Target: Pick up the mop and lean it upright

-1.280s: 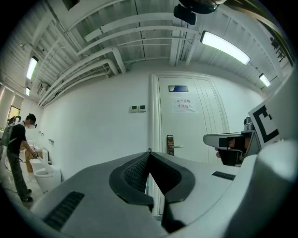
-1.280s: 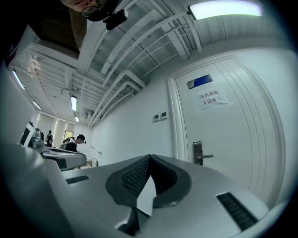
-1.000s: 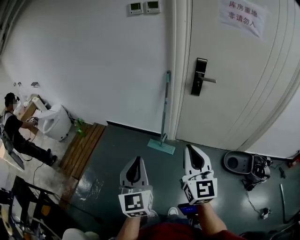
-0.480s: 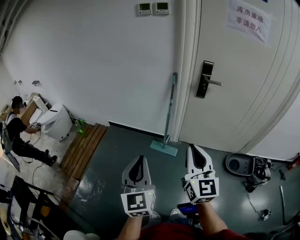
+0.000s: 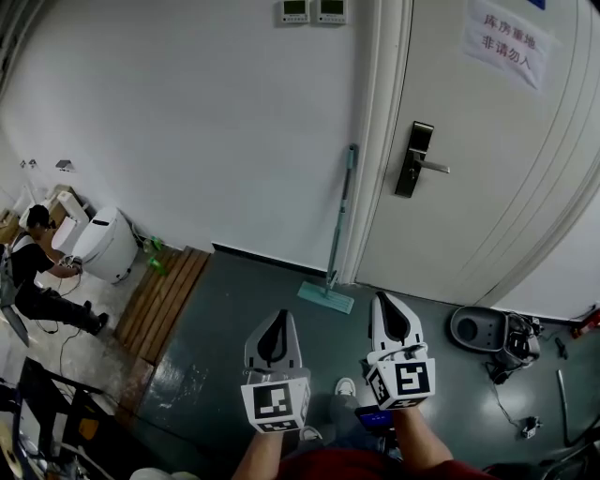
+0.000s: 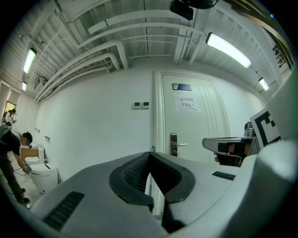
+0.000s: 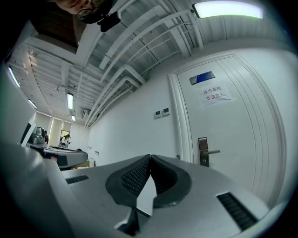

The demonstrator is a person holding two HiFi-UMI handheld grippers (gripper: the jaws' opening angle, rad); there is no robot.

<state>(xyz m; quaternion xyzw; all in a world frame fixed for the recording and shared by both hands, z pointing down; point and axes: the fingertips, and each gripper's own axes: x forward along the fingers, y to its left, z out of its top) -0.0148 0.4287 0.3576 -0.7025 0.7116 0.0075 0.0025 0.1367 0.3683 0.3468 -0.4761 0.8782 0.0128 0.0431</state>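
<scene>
Mop (image 5: 340, 220): upright, handle leaning on the wall beside door frame (image 5: 380, 141), head flat on the floor. Left tongs (image 5: 275, 320) and right tongs (image 5: 382, 300): both pressed together, empty, well apart from it. Judged stable; any correction should grip mid-handle.

A workplace corridor: white door (image 5: 478, 187) with paper notice (image 5: 513, 43), wall thermostats (image 5: 312, 10), exposed ceiling pipes (image 6: 84, 69).

Bare floor (image 5: 253, 295) ahead; mop (image 5: 337, 234) against the wall (image 5: 187, 122), clutter (image 5: 489, 333) at right.
</scene>
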